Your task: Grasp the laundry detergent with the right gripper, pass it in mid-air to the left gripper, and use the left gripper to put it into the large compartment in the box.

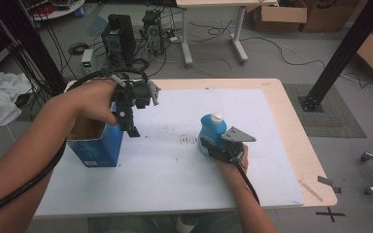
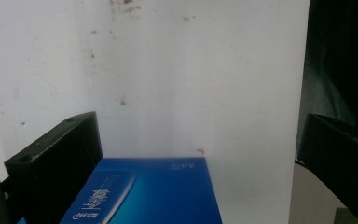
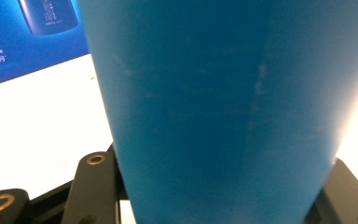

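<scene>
Two grippers at a white-topped surface [image 1: 175, 170], seen from above. Left gripper [image 1: 128, 127] held over the near right corner of an open blue box [image 1: 97, 145], pointing down, jaws spread wide with nothing between them. In the left gripper view, black jaws far apart at the frame's two sides, the box's [image 2: 158, 191] blue printed face below and between them, white surface [image 2: 177, 70] beyond, speckled with small dark marks. Box standing upright at the left part of the surface, top open, brown inside.

Right gripper [image 1: 212, 145] low on the surface, clamped on a blue bottle [image 1: 212, 128] with a white cap [image 1: 216, 117]. Bottle upright near the middle of the surface, well apart from the box, right hand [image 1: 238, 158] behind it. In the right gripper view, bottle's [image 3: 214, 107] blue wall very close and faintly scuffed, jaws pressed against it on either side at the bottom; box's [image 3: 23, 32] printed face at upper left, farther off.

Smudge of dark marks [image 1: 188, 140] on the white top just left of the bottle.
</scene>
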The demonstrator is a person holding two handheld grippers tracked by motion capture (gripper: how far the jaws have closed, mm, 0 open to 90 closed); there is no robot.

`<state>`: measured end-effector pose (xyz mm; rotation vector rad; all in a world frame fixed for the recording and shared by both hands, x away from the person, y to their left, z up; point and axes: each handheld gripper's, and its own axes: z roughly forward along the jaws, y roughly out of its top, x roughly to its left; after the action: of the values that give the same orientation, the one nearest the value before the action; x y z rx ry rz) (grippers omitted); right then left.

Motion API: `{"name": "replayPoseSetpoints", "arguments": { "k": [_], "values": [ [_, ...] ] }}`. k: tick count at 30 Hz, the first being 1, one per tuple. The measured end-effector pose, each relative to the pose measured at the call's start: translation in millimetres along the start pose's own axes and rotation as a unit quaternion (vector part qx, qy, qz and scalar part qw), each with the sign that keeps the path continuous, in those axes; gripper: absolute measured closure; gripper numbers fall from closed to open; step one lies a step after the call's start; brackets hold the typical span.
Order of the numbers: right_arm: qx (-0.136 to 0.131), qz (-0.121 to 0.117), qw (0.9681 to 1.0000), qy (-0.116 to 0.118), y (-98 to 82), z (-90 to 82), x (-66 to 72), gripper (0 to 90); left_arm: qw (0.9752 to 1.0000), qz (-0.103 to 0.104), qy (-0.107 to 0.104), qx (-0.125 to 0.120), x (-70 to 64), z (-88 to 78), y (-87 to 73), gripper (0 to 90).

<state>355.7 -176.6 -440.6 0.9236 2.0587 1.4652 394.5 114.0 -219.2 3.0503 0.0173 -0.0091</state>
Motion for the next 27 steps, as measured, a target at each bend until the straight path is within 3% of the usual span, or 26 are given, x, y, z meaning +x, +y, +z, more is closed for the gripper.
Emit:
{"name": "replayPoseSetpoints", "arguments": {
  "k": [7, 12, 13, 14, 15, 16, 20, 24, 25, 26, 27],
  "values": [
    [-0.003, -0.005, 0.9999, 0.013, 7.8, -4.2, -3.1, 45.1, 1.0, -0.001, 0.001, -0.003, -1.0, -2.5, -1.5, 0.1],
    [-0.007, -0.021, 0.9974, 0.069, 27.8, -14.0, -6.7, 45.0, 1.0, 0.003, 0.0, -0.002, -3.7, -5.1, 0.7, 0.1],
    [-0.007, -0.021, 0.9974, 0.069, 27.8, -14.0, -6.7, 45.0, 1.0, 0.003, 0.0, -0.002, -3.7, -5.1, 0.7, 0.1],
    [-0.008, -0.025, 0.9951, 0.095, 34.0, -17.2, -6.8, 45.0, 1.0, 0.005, 0.0, -0.002, -4.8, -6.1, 2.3, 0.1],
    [-0.008, -0.025, 0.9951, 0.095, 34.0, -17.2, -6.8, 45.0, 1.0, 0.005, 0.0, -0.002, -4.8, -6.1, 2.3, 0.1],
    [-0.007, -0.033, 0.9923, 0.119, 39.9, -20.4, -5.8, 45.0, 1.0, 0.006, -0.002, -0.002, -6.1, -6.6, 4.1, 0.1],
    [-0.003, -0.052, 0.9849, 0.165, 50.7, -24.4, -1.8, 45.0, 0.9999, 0.013, -0.003, 0.0, -8.5, -7.5, 9.2, 0.1],
    [0.007, -0.081, 0.9748, 0.208, 61.1, -25.2, 6.6, 45.1, 0.9998, 0.02, -0.005, -0.001, -11.4, -8.2, 15.5, 0.1],
    [0.007, -0.081, 0.9748, 0.208, 61.1, -25.2, 6.6, 45.1, 0.9998, 0.02, -0.005, -0.001, -11.4, -8.2, 15.5, 0.1],
    [0.011, -0.092, 0.9695, 0.227, 65.7, -24.3, 11.6, 45.1, 0.9997, 0.025, -0.006, -0.001, -13.1, -8.2, 18.8, 0.1],
    [0.012, -0.094, 0.9667, 0.238, 67.7, -23.5, 13.4, 45.2, 0.9997, 0.025, -0.006, -0.001, -13.1, -8.2, 18.8, 0.1]
  ]
}}
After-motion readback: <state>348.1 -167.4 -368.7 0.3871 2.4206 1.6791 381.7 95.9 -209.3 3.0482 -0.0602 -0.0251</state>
